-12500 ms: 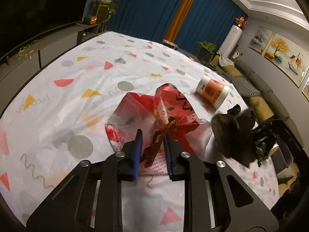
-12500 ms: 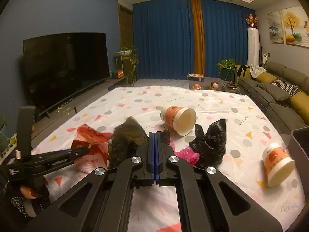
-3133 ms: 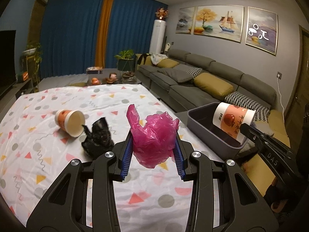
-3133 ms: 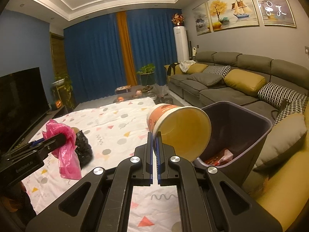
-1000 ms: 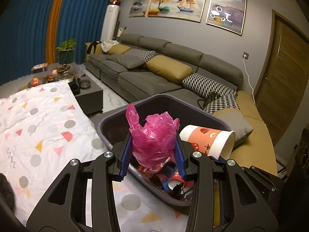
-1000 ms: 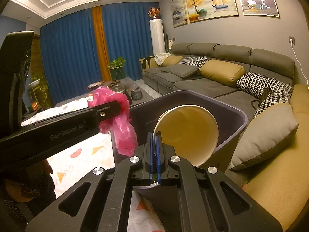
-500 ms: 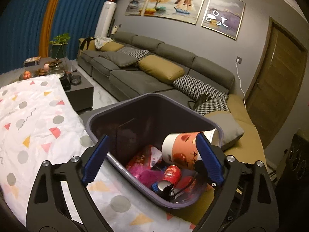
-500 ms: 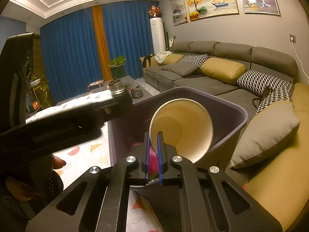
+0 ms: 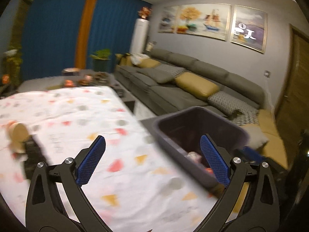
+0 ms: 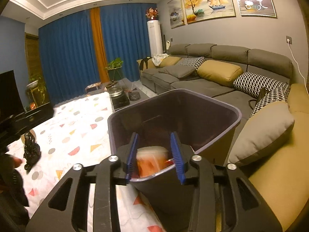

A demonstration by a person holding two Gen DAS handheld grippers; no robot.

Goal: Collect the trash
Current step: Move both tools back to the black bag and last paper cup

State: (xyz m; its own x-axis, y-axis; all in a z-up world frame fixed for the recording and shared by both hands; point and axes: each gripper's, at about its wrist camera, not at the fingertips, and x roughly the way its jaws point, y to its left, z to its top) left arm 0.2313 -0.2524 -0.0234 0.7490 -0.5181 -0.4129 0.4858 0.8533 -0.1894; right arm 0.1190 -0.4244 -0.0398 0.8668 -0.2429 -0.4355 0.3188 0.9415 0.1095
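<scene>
The dark purple bin (image 10: 239, 116) stands off the patterned sheet's right edge, right under my right gripper (image 10: 154, 135). Its jaws are opening, and an orange and white paper cup (image 10: 152, 160), blurred, drops free between them into the bin. My left gripper (image 9: 152, 141) hovers over the sheet (image 9: 77, 116) left of the bin (image 9: 200, 127); its jaws are opening wide with nothing between them. On the sheet's left side lie another paper cup (image 9: 17, 135) on its side and a crumpled black bag (image 10: 30, 150).
A grey sofa (image 10: 212, 73) with yellow and checked cushions runs behind and right of the bin. A low table (image 10: 119, 94) with a glass jar stands beyond the sheet's far end. A person's hand (image 10: 15, 161) shows at the left edge.
The left gripper let the pink bag fall into the bin, opened wide and swung left over the sheet. The right gripper opened and released the paper cup into the bin.
</scene>
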